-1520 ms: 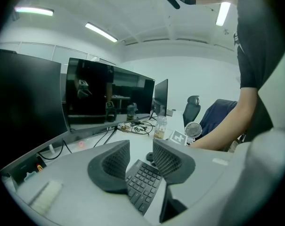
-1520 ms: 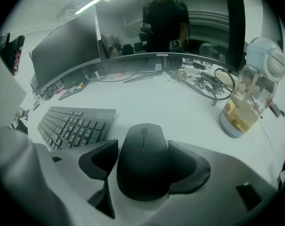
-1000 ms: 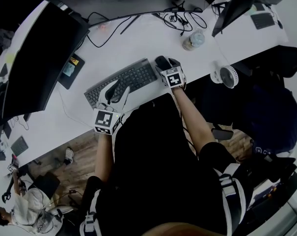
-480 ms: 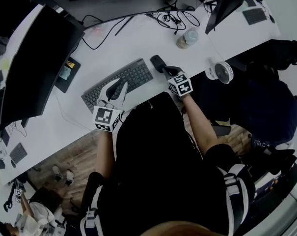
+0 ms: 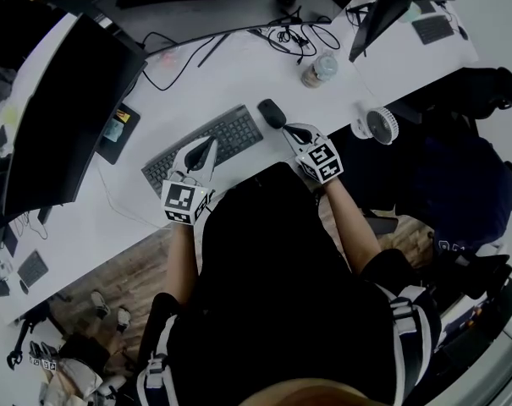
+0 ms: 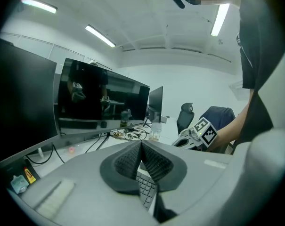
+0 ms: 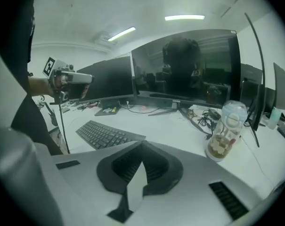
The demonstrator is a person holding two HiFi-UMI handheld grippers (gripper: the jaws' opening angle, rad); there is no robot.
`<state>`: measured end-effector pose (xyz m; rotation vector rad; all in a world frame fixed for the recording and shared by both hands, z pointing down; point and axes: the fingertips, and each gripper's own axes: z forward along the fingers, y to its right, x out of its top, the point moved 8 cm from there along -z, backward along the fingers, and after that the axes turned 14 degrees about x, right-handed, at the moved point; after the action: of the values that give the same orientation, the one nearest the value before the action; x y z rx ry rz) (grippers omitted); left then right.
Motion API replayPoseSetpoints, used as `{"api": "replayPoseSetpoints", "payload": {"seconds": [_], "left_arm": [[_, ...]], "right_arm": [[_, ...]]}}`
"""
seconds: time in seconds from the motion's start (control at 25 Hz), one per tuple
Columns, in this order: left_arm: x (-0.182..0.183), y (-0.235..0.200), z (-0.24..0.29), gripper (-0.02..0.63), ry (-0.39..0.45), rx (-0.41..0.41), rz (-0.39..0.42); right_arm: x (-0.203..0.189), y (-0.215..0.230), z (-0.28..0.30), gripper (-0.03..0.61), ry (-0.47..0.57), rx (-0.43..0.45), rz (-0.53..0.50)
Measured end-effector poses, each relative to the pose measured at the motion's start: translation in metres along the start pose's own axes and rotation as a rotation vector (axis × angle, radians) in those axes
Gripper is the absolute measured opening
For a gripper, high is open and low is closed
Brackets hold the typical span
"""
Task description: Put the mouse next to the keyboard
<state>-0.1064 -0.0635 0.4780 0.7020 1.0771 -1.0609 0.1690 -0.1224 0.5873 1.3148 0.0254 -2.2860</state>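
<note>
1. Head view, looking steeply down on a white desk (image 5: 239, 74): the keyboard (image 5: 206, 145) lies slanted along the desk's front edge, with the big dark monitor (image 5: 69, 108) toward the left end.
2. The mouse (image 5: 272, 113) sits on the desk just off the keyboard's right short end, so it's right next to it. Nothing is holding it.
3. The right gripper (image 5: 289, 130) hangs at the front edge with its tip just beside the mouse, on the side nearer the person. I can't tell whether it touches.
4. In the right gripper view, that claw is pinched fully together with nothing in it. You only see bare desk, the keyboard off to the left and a jar (image 5: 317, 69) to the right.
5. The left gripper (image 5: 203, 150) is over the middle of the keyboard, near its front edge.
6. In the left gripper view, its claw is also closed tight and empty, with keyboard keys peeking out right under the tips.
7. Other stuff: a tangle of cables (image 5: 300, 30) near the desk's back edge, behind the jar, and a small fan (image 5: 378, 125) at the front edge, right of the mouse.
</note>
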Motion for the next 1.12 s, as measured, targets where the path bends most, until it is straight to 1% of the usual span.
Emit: {"api": "replayPoseSetpoints", "payload": {"seconds": [0.24, 0.4, 0.68, 1.12], "left_arm": [[0.001, -0.008, 0.006, -0.002, 0.003, -0.008, 0.015], [0.003, -0.008, 0.012, -0.002, 0.006, -0.021, 0.024], [0.004, -0.006, 0.015, -0.002, 0.005, -0.038, 0.035], [0.000, -0.013, 0.014, -0.002, -0.005, -0.018, 0.027]], "right_arm": [[0.032, -0.009, -0.014, 0.002, 0.092, -0.023, -0.056], [0.040, -0.013, -0.020, 0.002, 0.121, -0.037, -0.078], [0.038, -0.016, -0.023, 0.002, 0.136, -0.053, -0.072], [0.041, -0.015, -0.017, 0.002, 0.129, -0.045, -0.086]]}}
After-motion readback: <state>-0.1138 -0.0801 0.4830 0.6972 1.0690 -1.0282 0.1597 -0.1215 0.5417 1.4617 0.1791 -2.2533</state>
